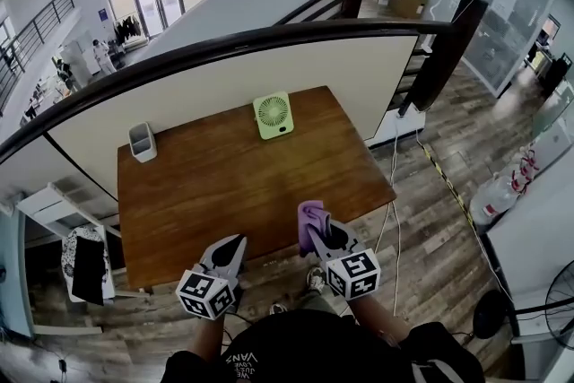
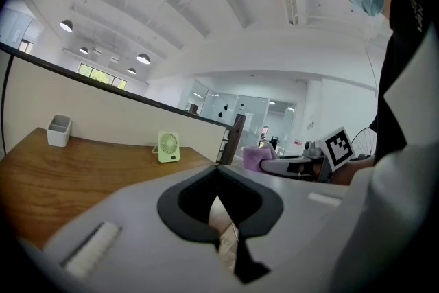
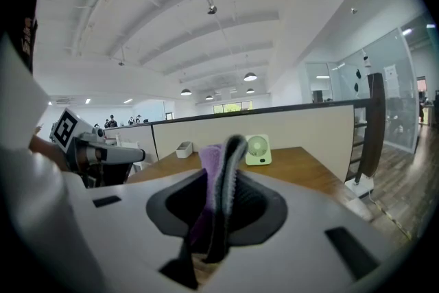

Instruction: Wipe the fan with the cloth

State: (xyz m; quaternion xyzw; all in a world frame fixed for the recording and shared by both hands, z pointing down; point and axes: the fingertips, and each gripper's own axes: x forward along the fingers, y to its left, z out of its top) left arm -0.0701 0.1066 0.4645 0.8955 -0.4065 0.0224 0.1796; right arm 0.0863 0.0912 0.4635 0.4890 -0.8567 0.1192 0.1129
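A small light-green fan [image 1: 273, 115] stands upright near the far edge of the wooden table [image 1: 233, 184]; the fan [image 2: 167, 147] also shows in the left gripper view and the fan [image 3: 258, 149] in the right gripper view. My right gripper [image 1: 313, 232] hovers over the table's near edge, shut on a purple cloth [image 1: 309, 218] that sticks out between its jaws; the cloth [image 3: 212, 178] fills the jaw gap in its own view. My left gripper [image 1: 235, 248] is at the near edge too, shut with nothing in it. Both are far short of the fan.
A grey-white open box [image 1: 142, 142] stands at the table's far left corner. A low white wall with a dark handrail [image 1: 269, 36] runs behind the table. Cables [image 1: 395, 193] lie on the wood floor to the right.
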